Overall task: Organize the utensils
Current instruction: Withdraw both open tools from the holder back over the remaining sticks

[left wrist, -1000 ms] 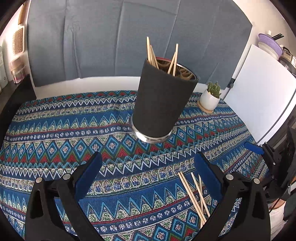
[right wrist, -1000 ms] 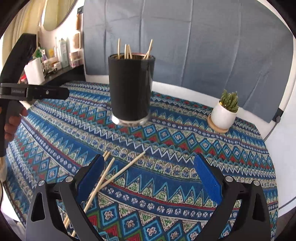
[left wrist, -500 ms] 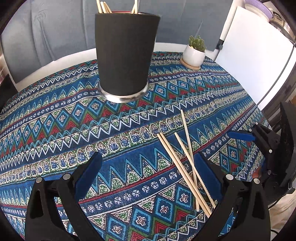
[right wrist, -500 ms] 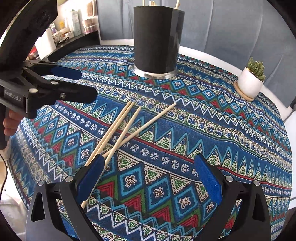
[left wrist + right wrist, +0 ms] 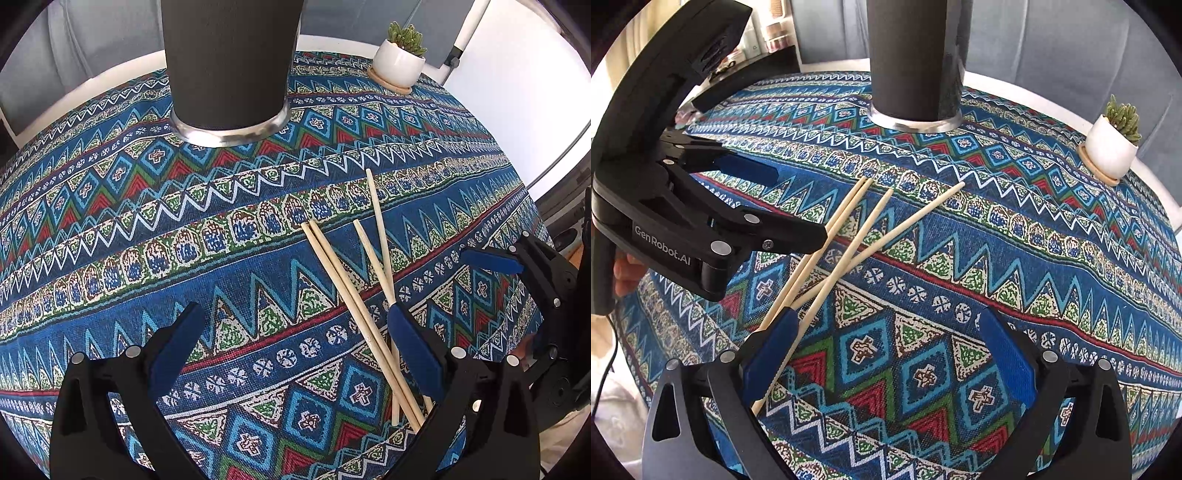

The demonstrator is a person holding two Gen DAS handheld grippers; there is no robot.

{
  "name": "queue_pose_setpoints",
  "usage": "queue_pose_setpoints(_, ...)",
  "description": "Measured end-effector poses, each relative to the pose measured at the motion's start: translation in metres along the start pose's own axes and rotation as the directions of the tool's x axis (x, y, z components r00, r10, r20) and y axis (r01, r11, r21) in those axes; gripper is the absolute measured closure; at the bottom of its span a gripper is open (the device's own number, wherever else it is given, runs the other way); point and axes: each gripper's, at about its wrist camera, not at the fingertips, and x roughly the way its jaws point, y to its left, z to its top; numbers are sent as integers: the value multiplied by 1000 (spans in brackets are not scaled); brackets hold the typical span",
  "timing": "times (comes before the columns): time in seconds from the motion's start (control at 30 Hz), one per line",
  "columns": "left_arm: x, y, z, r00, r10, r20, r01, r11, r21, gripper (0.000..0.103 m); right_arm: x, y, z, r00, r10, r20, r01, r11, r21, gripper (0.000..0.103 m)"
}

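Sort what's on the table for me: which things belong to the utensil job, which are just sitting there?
Job: chopsticks loose on the cloth; black holder; both grippers, left and right, open.
Idle: potted plant; tablecloth; white board.

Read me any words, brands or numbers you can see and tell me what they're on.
"GenRobot.AI": white letters on the side of the black left gripper, in the right wrist view.
Bottles on the shelf behind it: labels too small and blurred to read.
Nothing else carries text.

I can't see top of the black utensil holder, frame cuts it. Chopsticks lower ends hide behind my left gripper's right finger.
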Motion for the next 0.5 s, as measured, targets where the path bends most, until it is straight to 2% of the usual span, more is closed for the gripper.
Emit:
queue_pose_setpoints(0.1,1,-2,-1,1000,6,-1,-6,1000,9,6,0,-7,-2,1000,11,-4,-10,999,31,8)
queue_pose_setpoints(0.27,1,-10,-9,998,68,-19,-66,996,62,6,-2,-9,-6,1000,11,-11,-10,998,59,8)
queue_pose_setpoints(0.33,1,-11,-11,997,75,-27,-73,996,46,6,-2,-7,-6,1000,11,-18,-10,998,60,8)
queue_pose_setpoints(0.5,-1,-11,-11,996,88,-34,-87,996,16,6,1,7,-11,999,-35,-3,35,999,-20,8)
